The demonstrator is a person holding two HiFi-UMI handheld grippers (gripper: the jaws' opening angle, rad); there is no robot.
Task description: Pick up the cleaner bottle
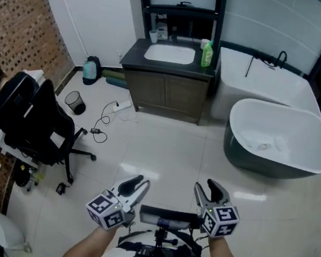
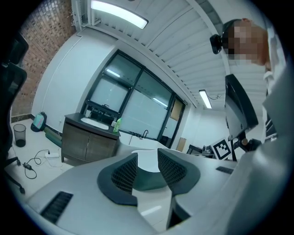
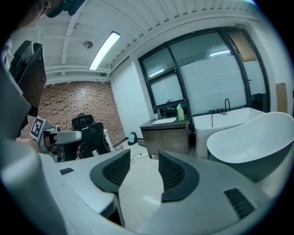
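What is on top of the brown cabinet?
A white sink, a green cleaner bottle at its right and a white cup at the back left. The closed doors hide the inside.

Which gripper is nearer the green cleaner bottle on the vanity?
Right. In the head view the right gripper is nearly in line with the cleaner bottle; the left gripper sits off to its left. Both are far off.
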